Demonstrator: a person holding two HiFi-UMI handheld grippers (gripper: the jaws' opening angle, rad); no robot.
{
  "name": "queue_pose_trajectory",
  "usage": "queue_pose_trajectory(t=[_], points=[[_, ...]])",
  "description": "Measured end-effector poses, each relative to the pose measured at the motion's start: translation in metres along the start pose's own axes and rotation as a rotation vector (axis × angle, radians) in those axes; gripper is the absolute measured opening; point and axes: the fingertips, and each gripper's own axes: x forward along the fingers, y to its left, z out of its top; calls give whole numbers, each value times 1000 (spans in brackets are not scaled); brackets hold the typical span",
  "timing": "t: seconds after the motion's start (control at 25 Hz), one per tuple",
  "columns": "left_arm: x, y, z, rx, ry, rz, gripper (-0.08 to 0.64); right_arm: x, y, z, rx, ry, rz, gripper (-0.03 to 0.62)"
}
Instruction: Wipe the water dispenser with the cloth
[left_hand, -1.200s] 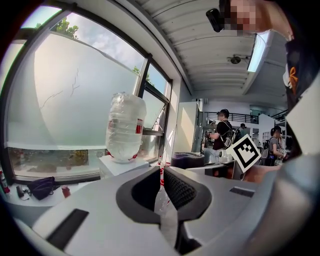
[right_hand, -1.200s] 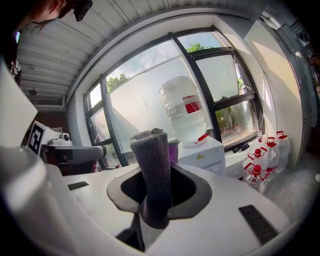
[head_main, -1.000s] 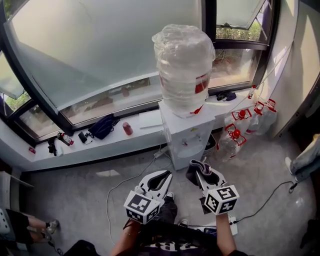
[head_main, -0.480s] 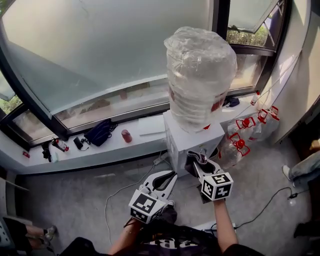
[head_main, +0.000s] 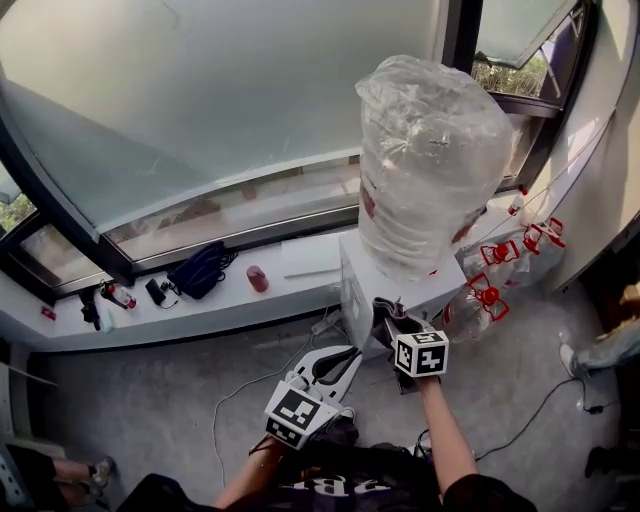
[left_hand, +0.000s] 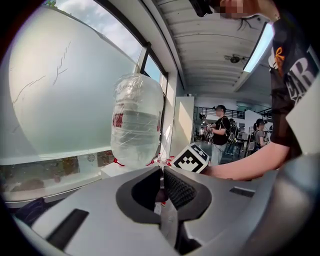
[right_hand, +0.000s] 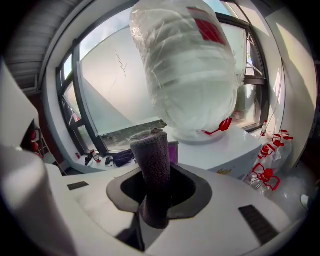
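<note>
frosted glass fills the wide window (head_main: 230, 90) at the back. in front of it stands a white water dispenser (head_main: 362, 285) carrying a big clear bottle (head_main: 432, 170) wrapped in plastic film. a pale sill (head_main: 200, 305) runs along to the left under the window. the left gripper (head_main: 348, 354) hangs low, left of the dispenser, its jaws pressed together with nothing between them. the right gripper (head_main: 388, 318) is held just in front of the dispenser's upper front edge and pinches a dark grey cloth (right_hand: 154, 170), which stands upright from its jaws; whether the cloth touches the dispenser cannot be told.
</note>
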Motion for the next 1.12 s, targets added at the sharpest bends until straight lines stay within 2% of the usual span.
queue_pose_trajectory(t=[0.16,0.36,0.64,1.12], points=[[-1,7,-2,-3,-3,3,31,14,-23,-10,56,29,-60,104],[5,5,-7,-18,8,5,31,15,-53,-18,115,51,-80,106],[35,-20,4,-15,7,24,31,4,-115,-13,102,73,-119,106],[91,-69,26,-52,-2,154,31,-17,-243,12,75,96,-131,106]])
